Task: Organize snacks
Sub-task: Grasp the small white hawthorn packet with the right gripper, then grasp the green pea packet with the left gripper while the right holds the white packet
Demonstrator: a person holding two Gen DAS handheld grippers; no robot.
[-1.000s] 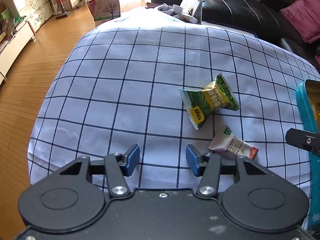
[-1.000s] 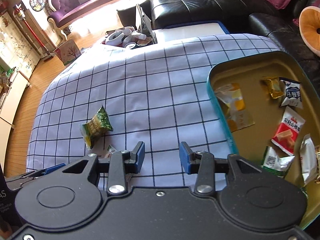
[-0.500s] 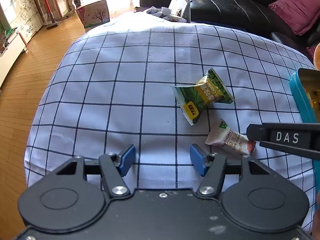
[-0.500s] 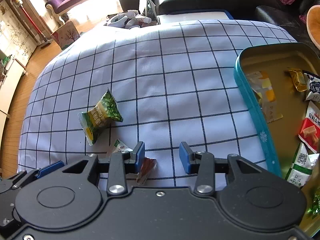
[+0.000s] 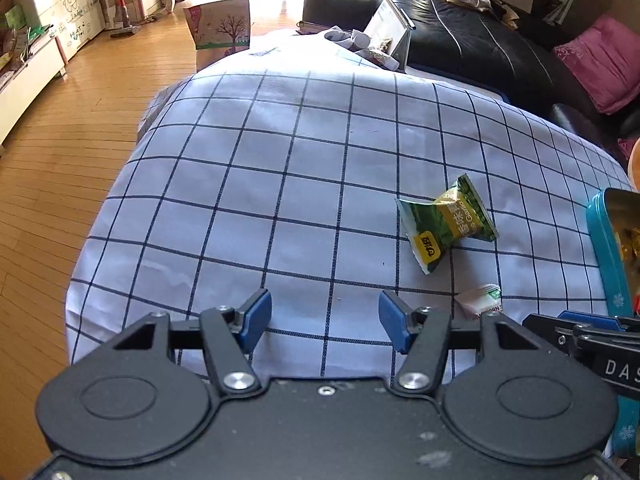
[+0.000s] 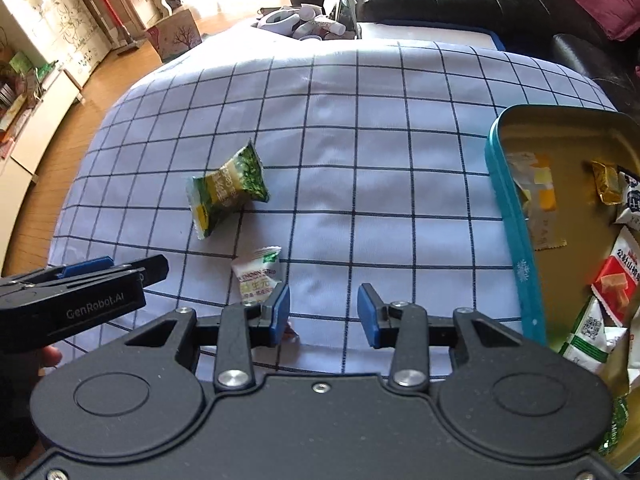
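Right wrist: teal tin (image 6: 516, 236) holds wrapped snacks (image 6: 614, 284); right claw (image 6: 323, 314) spread, empty

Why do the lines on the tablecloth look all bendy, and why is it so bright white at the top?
Left wrist view: the fisheye lens bulges the checked tablecloth, so its straight lines curve; sunlight washes out the floor by the far doorway. Right wrist view: the same bulge, and the teal tin rim curves too; glare whitens the top, while the green snack packet stays sharp.
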